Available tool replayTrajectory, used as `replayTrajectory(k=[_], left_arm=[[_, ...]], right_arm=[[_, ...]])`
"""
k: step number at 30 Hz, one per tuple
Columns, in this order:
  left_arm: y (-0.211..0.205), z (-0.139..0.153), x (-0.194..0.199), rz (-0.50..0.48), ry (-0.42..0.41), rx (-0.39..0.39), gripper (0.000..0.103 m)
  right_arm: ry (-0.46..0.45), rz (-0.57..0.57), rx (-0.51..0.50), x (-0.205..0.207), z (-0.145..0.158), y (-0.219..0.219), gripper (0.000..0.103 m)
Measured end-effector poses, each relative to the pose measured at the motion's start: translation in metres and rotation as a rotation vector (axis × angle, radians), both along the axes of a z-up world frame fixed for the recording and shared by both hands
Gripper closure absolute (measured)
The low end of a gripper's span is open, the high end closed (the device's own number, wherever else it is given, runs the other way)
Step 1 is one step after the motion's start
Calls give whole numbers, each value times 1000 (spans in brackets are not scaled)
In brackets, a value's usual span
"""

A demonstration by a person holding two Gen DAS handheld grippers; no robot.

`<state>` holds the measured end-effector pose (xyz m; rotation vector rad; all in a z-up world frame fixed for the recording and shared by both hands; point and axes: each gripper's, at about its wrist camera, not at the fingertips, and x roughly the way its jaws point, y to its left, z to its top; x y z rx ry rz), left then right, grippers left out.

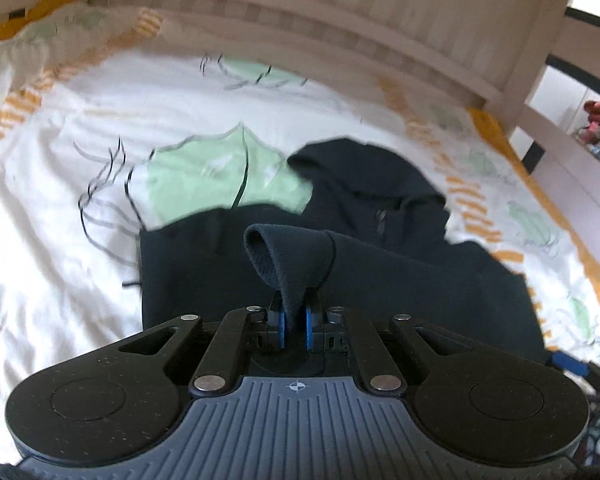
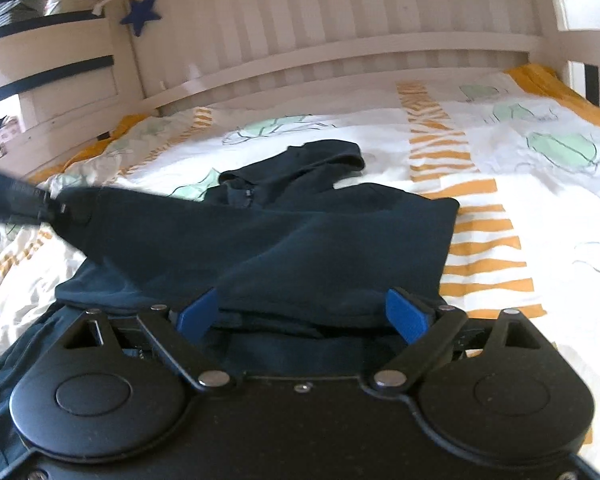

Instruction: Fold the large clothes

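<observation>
A dark navy hoodie (image 1: 380, 248) lies spread on the bed, its hood (image 1: 364, 176) pointing toward the slatted headboard. My left gripper (image 1: 294, 314) is shut on a sleeve cuff (image 1: 284, 252), which stands up in a loop above the blue pads. In the right wrist view the hoodie (image 2: 300, 240) fills the middle. There the left gripper (image 2: 16, 200) shows blurred at the left edge, with the sleeve (image 2: 112, 220) stretched out from the body. My right gripper (image 2: 300, 314) stands open at the hoodie's near edge. Cloth lies between its blue pads (image 2: 406, 316).
The bed has a white duvet (image 1: 100, 240) with green shapes and orange stripes. A white slatted wooden frame (image 2: 340, 40) closes the far side, with a blue star (image 2: 140, 14) hanging on it. A crumpled pillow (image 1: 32, 48) lies at the back left.
</observation>
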<state>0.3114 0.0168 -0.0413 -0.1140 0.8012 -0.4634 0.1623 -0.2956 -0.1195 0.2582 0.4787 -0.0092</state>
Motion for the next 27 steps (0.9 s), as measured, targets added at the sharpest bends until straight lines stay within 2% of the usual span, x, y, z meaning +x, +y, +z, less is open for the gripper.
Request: replayTrajectory(k=[3,5,7,10,19,24,27], left_arm=[[-1,-13,7,10,29,34,91],[1,-25,10,24,39,57,89],[0,-35,11,39,33,85,79],[-3,-48,7,62,-19,141,72],[-6,-71,-11,85,-161,166,68],[1,-76,-10,96,-159,113,68],[-4,-77,-13,100,-179,139,68]], right_arm=[[30,-8,16,7,-7,-3,9],[84,-28,21,11,-15,-5,7],[151,-44,49,15,-27,-11,8],[142,-42,80,13,-30,-16,7],[145,-26,-3,14,-31,-4,2],[142,-26,-11,14,-31,-3,2],[143,-28,-28,14,-31,0,2]])
